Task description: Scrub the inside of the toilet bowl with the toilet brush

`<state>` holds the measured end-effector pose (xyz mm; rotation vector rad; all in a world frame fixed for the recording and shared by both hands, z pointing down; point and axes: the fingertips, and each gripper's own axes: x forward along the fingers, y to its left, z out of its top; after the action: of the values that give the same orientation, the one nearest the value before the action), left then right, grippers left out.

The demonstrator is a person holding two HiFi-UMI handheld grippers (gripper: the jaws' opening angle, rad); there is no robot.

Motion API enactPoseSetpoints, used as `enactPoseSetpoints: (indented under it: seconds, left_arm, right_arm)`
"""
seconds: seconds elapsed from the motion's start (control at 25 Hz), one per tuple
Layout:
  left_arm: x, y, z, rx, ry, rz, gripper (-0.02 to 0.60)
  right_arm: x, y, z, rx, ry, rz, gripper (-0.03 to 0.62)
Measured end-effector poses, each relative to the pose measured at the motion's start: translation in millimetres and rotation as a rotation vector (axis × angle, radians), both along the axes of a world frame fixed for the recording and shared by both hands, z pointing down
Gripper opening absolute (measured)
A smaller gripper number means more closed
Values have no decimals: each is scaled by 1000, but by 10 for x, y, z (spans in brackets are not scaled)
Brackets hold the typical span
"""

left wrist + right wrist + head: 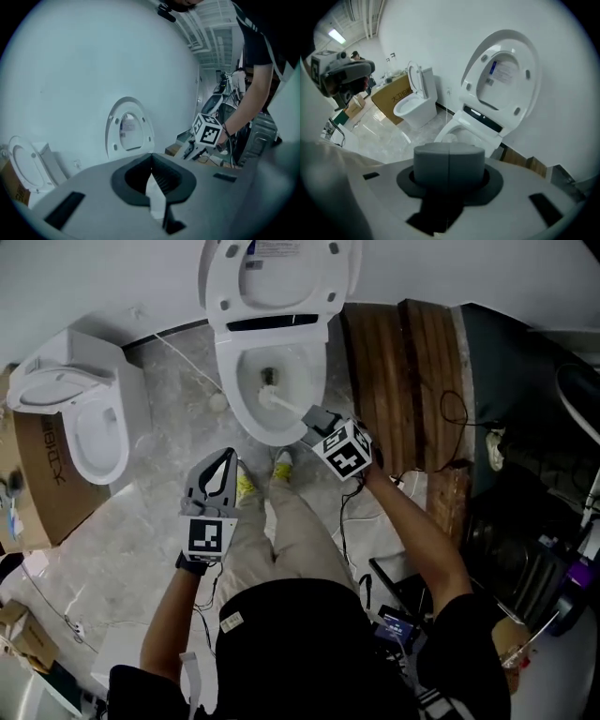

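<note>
A white toilet [246,407] stands at the top centre with its lid [281,273] raised. The white toilet brush [277,397] lies slanted in the bowl, its head near the drain. Its handle runs back into my right gripper [314,418], which is shut on it at the bowl's front right rim. In the right gripper view the jaws [449,161] are pressed together and hide the handle, with the bowl [464,133] just beyond. My left gripper [228,457] hangs left of the bowl's front, above the floor. Its jaws [151,159] meet at the tips, holding nothing.
A second toilet [84,418] and a cardboard box [42,484] stand at the left. Wooden boards [403,381] lean right of the toilet, with cables [450,413] and dark clutter [534,559] further right. The person's shoes [246,486] are on the marble floor [141,521] before the bowl.
</note>
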<state>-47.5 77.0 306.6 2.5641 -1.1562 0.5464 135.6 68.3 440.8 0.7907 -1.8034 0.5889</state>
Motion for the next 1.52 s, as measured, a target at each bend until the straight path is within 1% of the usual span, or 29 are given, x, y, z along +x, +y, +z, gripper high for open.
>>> enactPoseSetpoints:
  seconds: [0.12,0.32,0.44,0.56,0.76,0.96,1.12,1.52]
  left_arm:
    - [-20,-91,-480,47,17,7,11]
    - [61,-163,-1100,124,56,17,11]
    - [85,-144,-1351,167,75,29,11]
    - [5,-168,-1522,199,76,21,11]
    - [-175,-227,-1691,214,83,-41,11]
    - [-299,-263,-1789,235,79,-81,11]
    - [-340,-270,-1838,245,82,-97,11]
    - [-438,-280,-1876,253,66,-113,11]
  right_arm:
    - [35,41,-616,22,-31,46,149]
    - [134,4,-1421,118,-41,79,149]
    - [202,52,-1789,169,-40,93,149]
    - [226,96,-2044,208,-52,119,149]
    - [301,208,-2254,225,-82,177,149]
    - [329,257,-2335,223,-107,220,149]
    - [327,242,-2407,234,-127,242,149]
    - [221,253,-2482,242,-139,244,149]
